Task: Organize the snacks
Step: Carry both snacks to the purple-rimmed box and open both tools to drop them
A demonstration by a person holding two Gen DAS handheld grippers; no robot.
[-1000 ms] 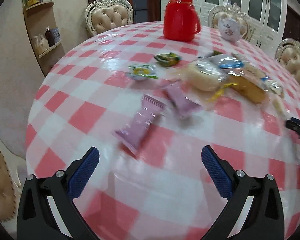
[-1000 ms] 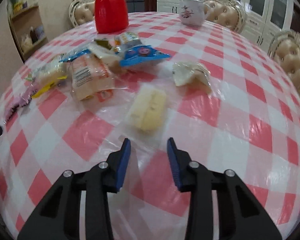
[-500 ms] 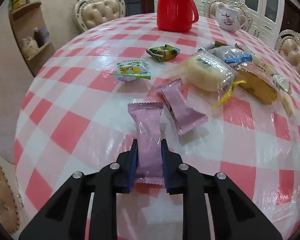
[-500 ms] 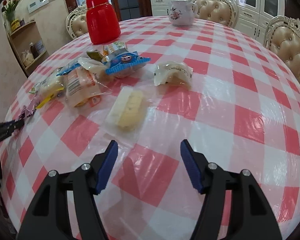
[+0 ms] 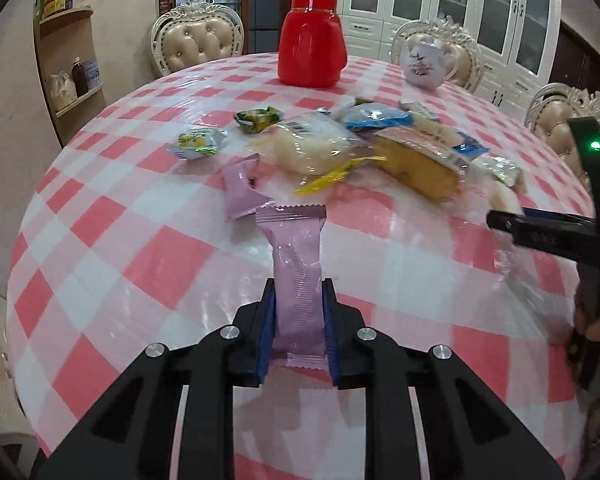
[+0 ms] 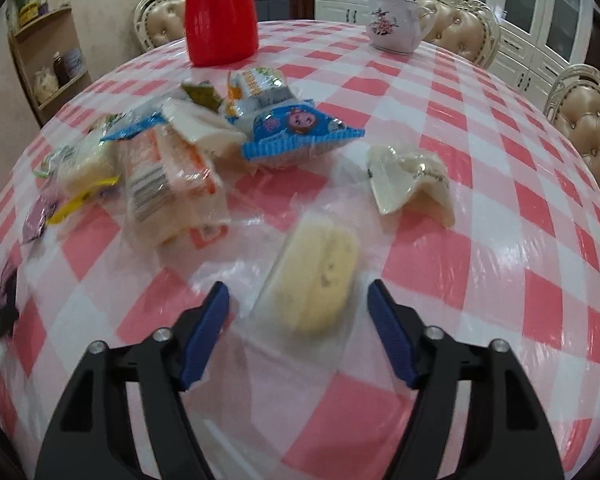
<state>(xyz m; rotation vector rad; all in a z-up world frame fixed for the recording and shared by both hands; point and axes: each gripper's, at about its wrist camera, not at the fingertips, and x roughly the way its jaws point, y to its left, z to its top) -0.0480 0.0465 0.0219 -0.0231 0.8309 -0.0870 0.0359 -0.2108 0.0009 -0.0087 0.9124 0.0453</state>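
Note:
A pink wrapped snack bar [image 5: 296, 252] stands up between blue pads, my left gripper [image 5: 298, 300] shut on its lower half. A second pink bar [image 5: 240, 192] lies just beyond it on the checked tablecloth [image 5: 148, 248]. My right gripper [image 6: 297, 292] straddles a pale yellow cake in clear wrap [image 6: 320, 276]. Its jaws are closing, and a gap shows between each pad and the wrap. In the left wrist view the right gripper's finger [image 5: 540, 228] reaches in from the right. A heap of wrapped breads and cakes [image 5: 312, 148] lies mid-table.
A red flask [image 5: 312, 52] and a white flowered teapot [image 5: 424, 64] stand at the back. A blue cartoon pack [image 6: 296, 132] and a folded clear-wrapped pastry [image 6: 408, 180] lie beyond the yellow cake. Cream padded chairs ring the table, and a wooden shelf [image 5: 68, 80] stands at the left.
My left gripper went from open to shut on the pink bar, then carried it toward the heap. My right gripper opened wide, moved forward over the yellow cake and has narrowed.

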